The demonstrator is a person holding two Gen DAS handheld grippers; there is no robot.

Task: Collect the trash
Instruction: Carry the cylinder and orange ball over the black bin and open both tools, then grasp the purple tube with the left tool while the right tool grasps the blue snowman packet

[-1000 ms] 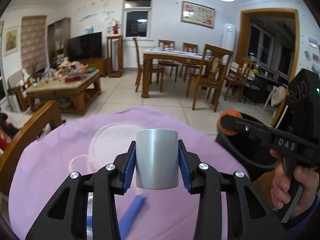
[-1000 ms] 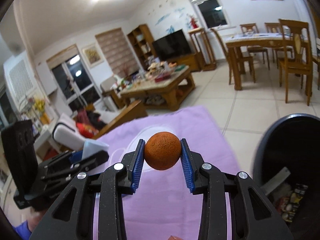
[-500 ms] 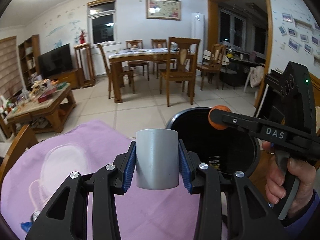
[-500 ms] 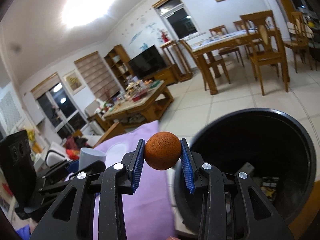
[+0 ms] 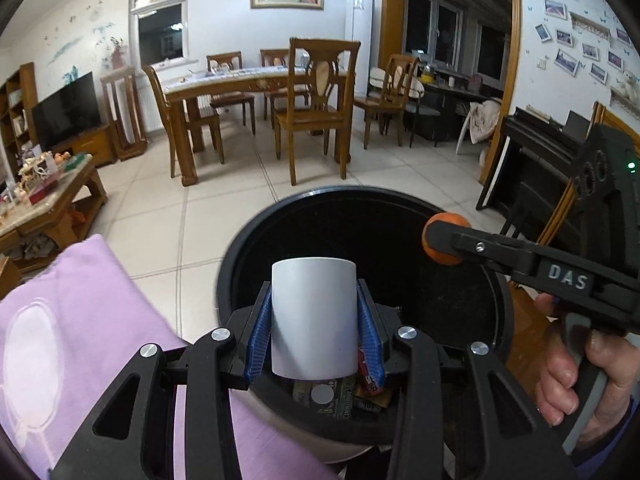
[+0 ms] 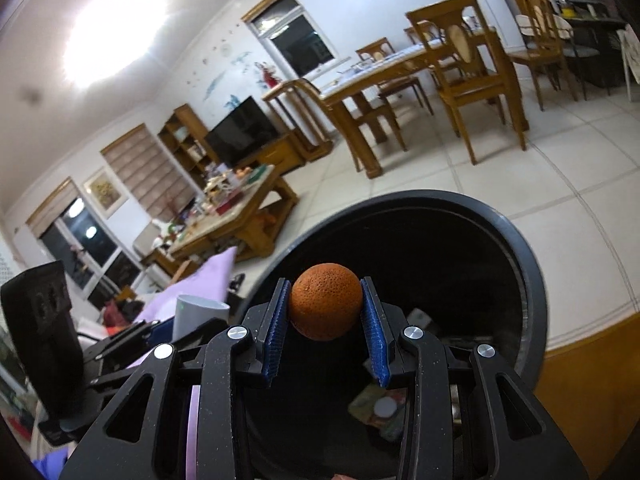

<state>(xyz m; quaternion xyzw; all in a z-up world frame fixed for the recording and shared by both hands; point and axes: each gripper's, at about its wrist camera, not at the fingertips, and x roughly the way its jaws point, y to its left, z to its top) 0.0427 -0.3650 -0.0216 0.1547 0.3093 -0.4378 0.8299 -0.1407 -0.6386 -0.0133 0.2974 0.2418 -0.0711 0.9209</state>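
My left gripper [image 5: 314, 332] is shut on a grey paper cup [image 5: 314, 316] and holds it upright over the near rim of a black trash bin [image 5: 280, 216]. My right gripper [image 6: 326, 320] is shut on an orange [image 6: 325, 306] and holds it above the bin's open mouth [image 6: 532, 264]. In the left wrist view the right gripper and the orange [image 5: 440, 240] hang over the bin's right side. Wrappers and a white lid [image 5: 322, 394] lie at the bin's bottom. The cup also shows in the right wrist view [image 6: 198, 314].
A purple cloth [image 5: 80, 320] covers the table to the left of the bin. A wooden edge [image 6: 592, 360] lies to the bin's right. Beyond are tiled floor, a dining table with chairs [image 5: 316, 108], a cluttered coffee table [image 5: 44, 196] and a dark piano [image 5: 536, 160].
Both grippers have moved right from above the purple cloth to over the trash bin, still holding the cup and the orange.
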